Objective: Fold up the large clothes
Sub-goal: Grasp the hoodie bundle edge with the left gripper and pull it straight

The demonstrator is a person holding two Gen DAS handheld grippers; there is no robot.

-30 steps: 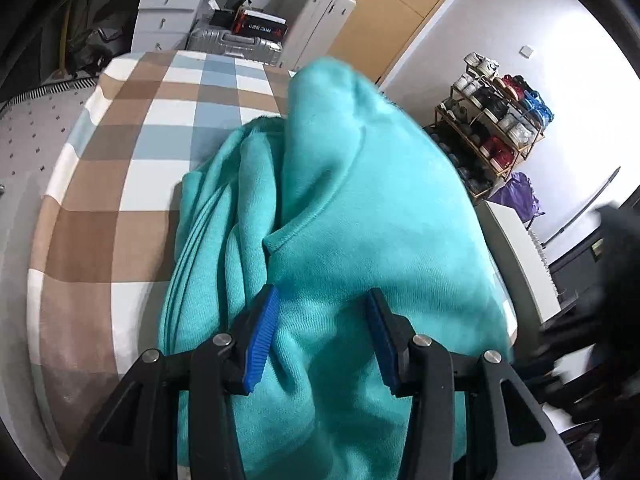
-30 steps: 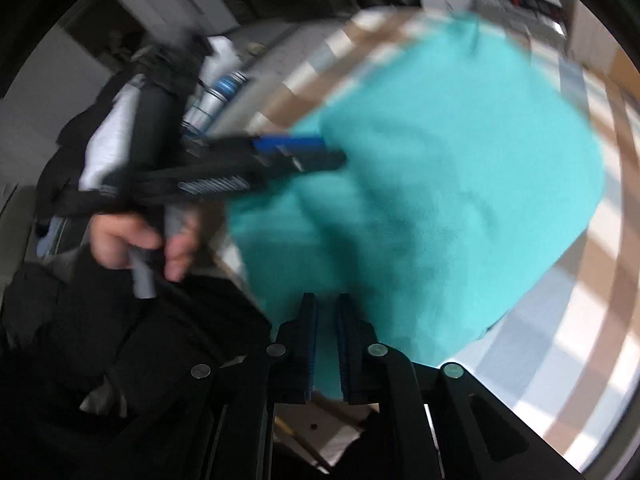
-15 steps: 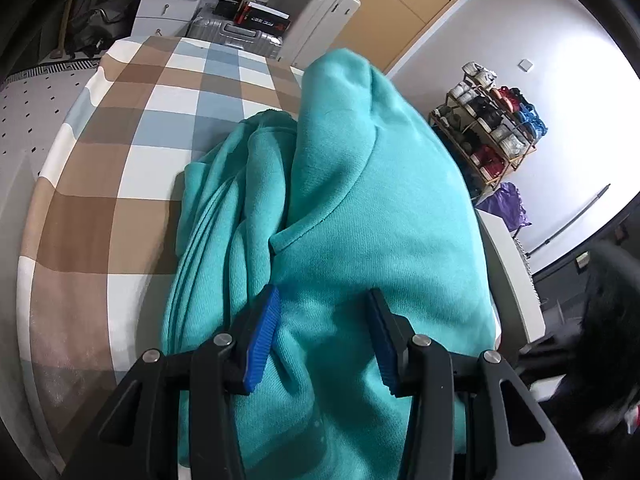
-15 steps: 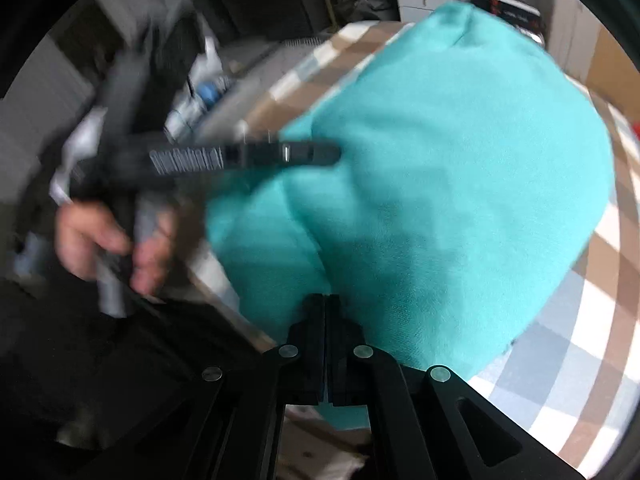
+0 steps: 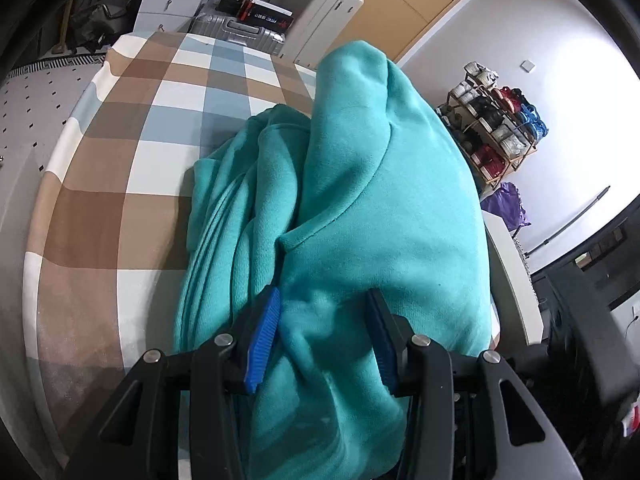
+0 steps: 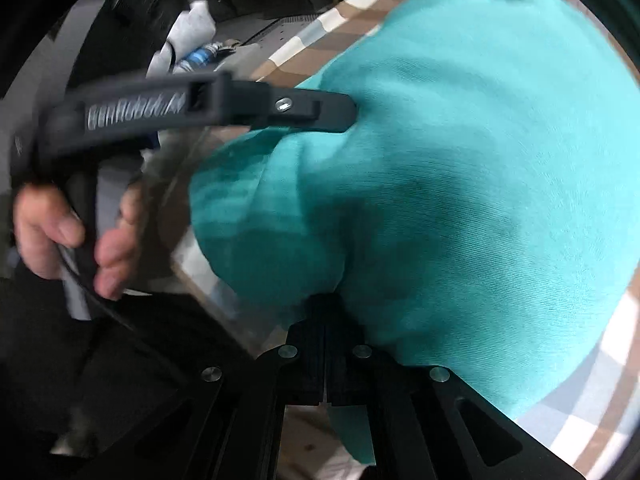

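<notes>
Seen from the left wrist, a teal sweatshirt (image 5: 384, 208) lies heaped on a surface covered with a checked cloth (image 5: 120, 184) in brown, blue and white. The garment is bunched into long folds on its left side and rises in a smooth hump toward the right, with a seam curving across it. The left gripper (image 5: 320, 332) has a thick fold of that fabric between its blue pads (image 5: 262, 340), and the pads press in on the bulge from both sides, so it is pinching the sweatshirt at the near edge. Beyond the surface stand white drawers (image 5: 168, 0), a silver suitcase (image 5: 236, 30) and tall white cabinets (image 5: 328, 20), and a shoe rack (image 5: 496, 128) stands against the white wall on the right.

From the right wrist, the picture is blurred. The sweatshirt (image 6: 460, 184) fills the right half, swelling over the checked cloth (image 6: 592, 392), which shows at the lower right and along the top. The right gripper (image 6: 325, 320) has its black fingers pressed together, with no gap showing between them, and their tips sit right at the garment's lower edge; whether any cloth is caught there I cannot tell. Across the upper left the left gripper (image 6: 340, 114) reaches in sideways, its tip sunk into the teal fabric, and a bare hand (image 6: 68, 236) grips its handle.
</notes>
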